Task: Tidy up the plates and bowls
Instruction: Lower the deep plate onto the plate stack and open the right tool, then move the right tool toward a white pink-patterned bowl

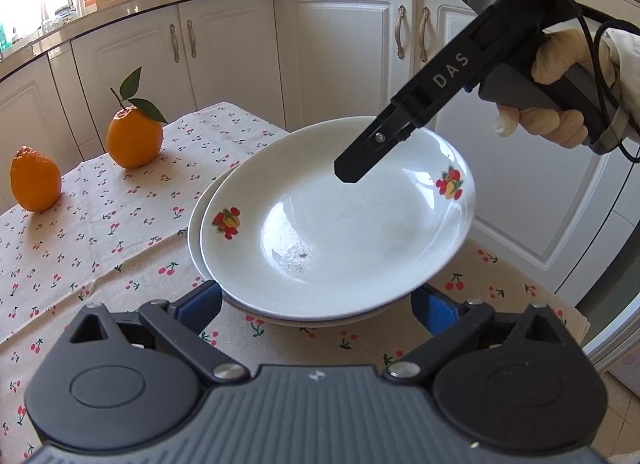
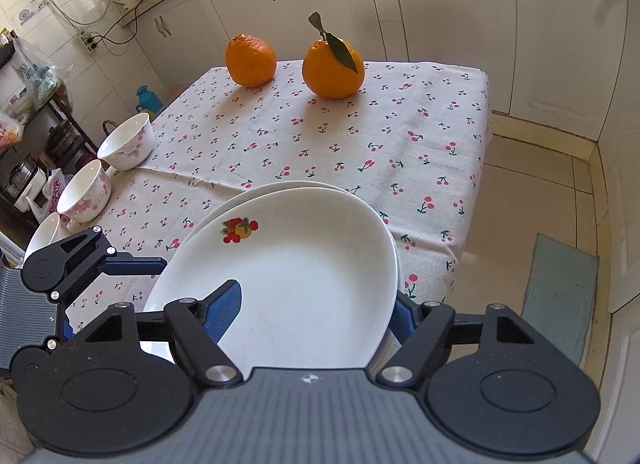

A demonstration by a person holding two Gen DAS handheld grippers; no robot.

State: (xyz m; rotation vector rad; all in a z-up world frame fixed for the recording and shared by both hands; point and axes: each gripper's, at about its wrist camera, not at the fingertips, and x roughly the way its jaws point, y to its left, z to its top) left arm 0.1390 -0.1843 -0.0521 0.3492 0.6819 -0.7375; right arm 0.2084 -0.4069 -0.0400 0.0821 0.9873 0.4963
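Plates: top plate tilted on lower plate at the table edge; right gripper pinches its rim, left gripper gapes beneath both; risk: glazed rim slipping, stack sliding off; bowls nearby.

Bright window daylight, glare on the plate, fisheye-bent edges.

Right gripper clamps tilted plate rim.
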